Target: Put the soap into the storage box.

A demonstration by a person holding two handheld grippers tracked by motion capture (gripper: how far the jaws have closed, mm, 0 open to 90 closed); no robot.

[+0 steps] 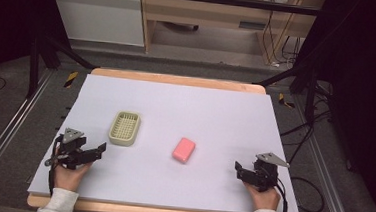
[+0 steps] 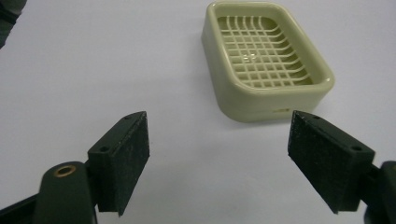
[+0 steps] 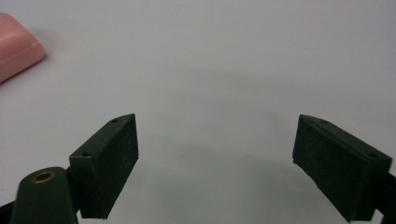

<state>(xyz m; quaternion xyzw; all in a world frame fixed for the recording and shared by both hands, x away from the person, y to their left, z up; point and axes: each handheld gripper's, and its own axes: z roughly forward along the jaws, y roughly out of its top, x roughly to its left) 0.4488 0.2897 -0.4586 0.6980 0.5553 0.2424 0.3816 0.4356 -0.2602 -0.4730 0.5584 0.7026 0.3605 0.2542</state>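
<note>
Soap lies between both empty, spread claws, left claw near the dish.

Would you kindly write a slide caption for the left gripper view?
Open left tool facing an empty cream soap dish on the white table.

High cam overhead; gripper cams low, close to table.

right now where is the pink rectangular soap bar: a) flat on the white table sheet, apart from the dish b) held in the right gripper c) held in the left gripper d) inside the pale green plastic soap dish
a: the pink soap bar lies on the white sheet, clear of the empty pale green soap dish, and both the left gripper and the right gripper are open and hold nothing.
</note>
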